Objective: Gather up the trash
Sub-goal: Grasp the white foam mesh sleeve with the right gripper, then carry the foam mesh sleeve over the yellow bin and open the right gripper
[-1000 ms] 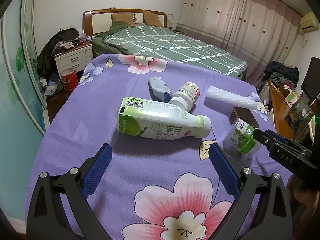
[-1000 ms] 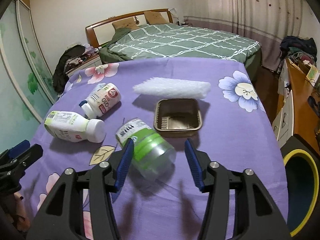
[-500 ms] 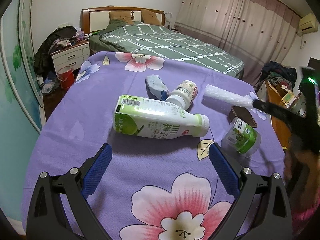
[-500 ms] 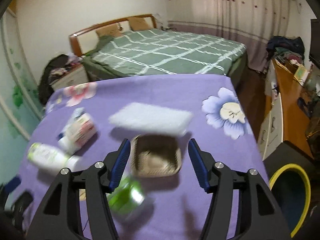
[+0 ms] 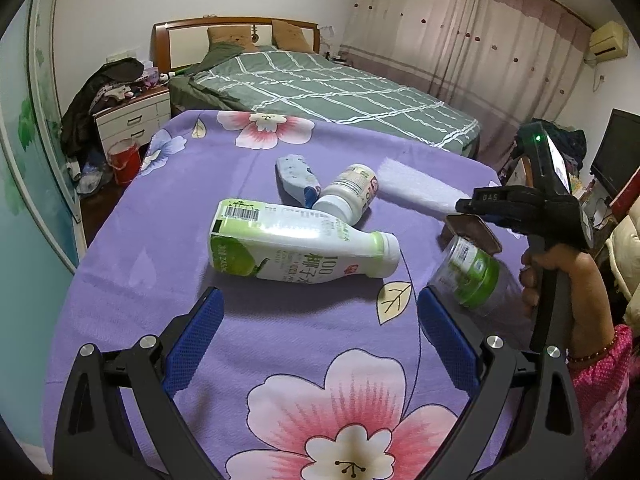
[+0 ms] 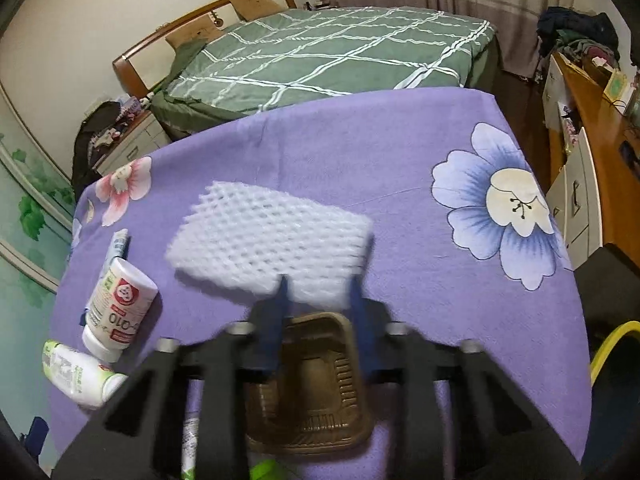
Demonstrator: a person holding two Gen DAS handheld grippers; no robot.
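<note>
On the purple flowered cloth lie a big green-and-white bottle (image 5: pixel 296 246), a small white bottle (image 5: pixel 350 194), a blue wrapper (image 5: pixel 294 174), a green-lidded clear cup (image 5: pixel 466 274), a brown plastic tray (image 6: pixel 310 380) and a white foam net (image 6: pixel 272 242). My left gripper (image 5: pixel 320 332) is open and empty, just short of the big bottle. My right gripper (image 6: pixel 320 302) is open over the brown tray, its tips at the near edge of the foam net; in the left wrist view it (image 5: pixel 464 206) hangs above the tray (image 5: pixel 472 232).
A green bed (image 5: pixel 320 88) stands behind the table. A bin with a yellow rim (image 6: pixel 612 348) is at the right, below the table edge. A wooden desk and white drawers (image 6: pixel 576 184) line the right side.
My right gripper has moved forward from the green-lidded cup, over the brown tray to the foam net, and its jaws have narrowed. My left gripper has barely moved.
</note>
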